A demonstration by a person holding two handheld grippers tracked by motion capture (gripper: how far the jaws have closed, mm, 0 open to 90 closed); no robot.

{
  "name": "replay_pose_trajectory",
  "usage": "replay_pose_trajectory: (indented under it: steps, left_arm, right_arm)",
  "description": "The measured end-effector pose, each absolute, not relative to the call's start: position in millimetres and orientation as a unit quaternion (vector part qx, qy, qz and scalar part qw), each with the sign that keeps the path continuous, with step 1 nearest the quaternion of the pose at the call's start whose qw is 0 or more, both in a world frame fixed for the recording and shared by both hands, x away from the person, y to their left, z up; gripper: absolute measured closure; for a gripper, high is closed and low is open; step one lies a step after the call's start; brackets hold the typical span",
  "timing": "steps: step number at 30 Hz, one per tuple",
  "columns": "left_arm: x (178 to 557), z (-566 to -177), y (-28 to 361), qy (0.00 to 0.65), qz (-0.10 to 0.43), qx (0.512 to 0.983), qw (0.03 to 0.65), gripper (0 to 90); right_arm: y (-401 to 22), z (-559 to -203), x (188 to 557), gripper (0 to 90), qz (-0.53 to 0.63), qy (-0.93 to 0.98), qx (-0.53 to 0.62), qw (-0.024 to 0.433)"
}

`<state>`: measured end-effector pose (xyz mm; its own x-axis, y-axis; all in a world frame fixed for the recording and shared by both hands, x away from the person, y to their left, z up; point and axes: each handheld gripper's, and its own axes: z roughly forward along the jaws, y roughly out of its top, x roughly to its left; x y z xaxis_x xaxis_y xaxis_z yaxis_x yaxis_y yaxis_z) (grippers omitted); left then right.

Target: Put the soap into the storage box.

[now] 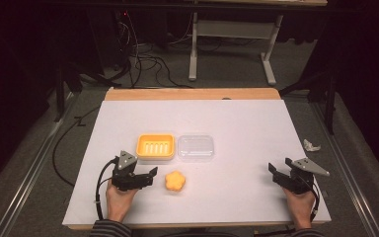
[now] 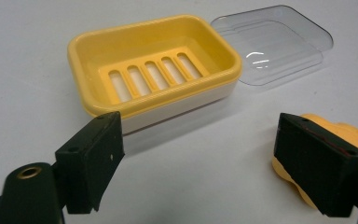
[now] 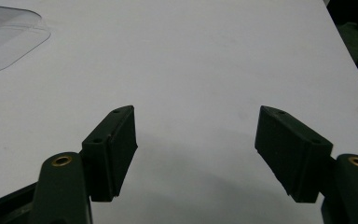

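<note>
Orange soap: a flower-shaped orange soap [image 1: 175, 181] lies flat on the white table [image 1: 237, 197], near the person's edge, just beside the left gripper [image 1: 150, 176] and apart from it.
Bearing from the jaws: in the left gripper view the soap [image 2: 349, 135] sits behind the right-hand jaw rather than between the two, so the gap points past it toward the dish; my read is that the gripper must swing toward the soap before closing.
Long axis: none to speak of; the soap is round and lobed, so any approach angle should serve.
Nearer hand: the left, clearly; the right gripper [image 1: 282, 173] is well apart, near the table's right side.
Left gripper pose: low over the table, jaws spread wide, holding nothing.
Right gripper pose: resting low, jaws released and empty, bare table between them.
Soap dish: a yellow soap dish [image 1: 155, 146] with a slotted floor stands beyond the soap, empty.
Lid: a clear plastic lid [image 1: 196, 147] lies just beside the dish, on its right.
</note>
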<state>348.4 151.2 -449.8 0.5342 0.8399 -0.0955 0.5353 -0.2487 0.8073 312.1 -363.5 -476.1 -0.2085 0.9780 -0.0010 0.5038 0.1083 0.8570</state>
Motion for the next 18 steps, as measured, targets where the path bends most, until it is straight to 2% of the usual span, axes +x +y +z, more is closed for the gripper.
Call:
replay_pose_trajectory:
  steps: [18]
  left_arm:
    - [343, -439, 133, 0.419, 0.181, 0.778, 0.432, 14.9]
  right_arm:
    - [-364, -476, 311, 29.6, 0.388, 0.673, 0.548, 0.311]
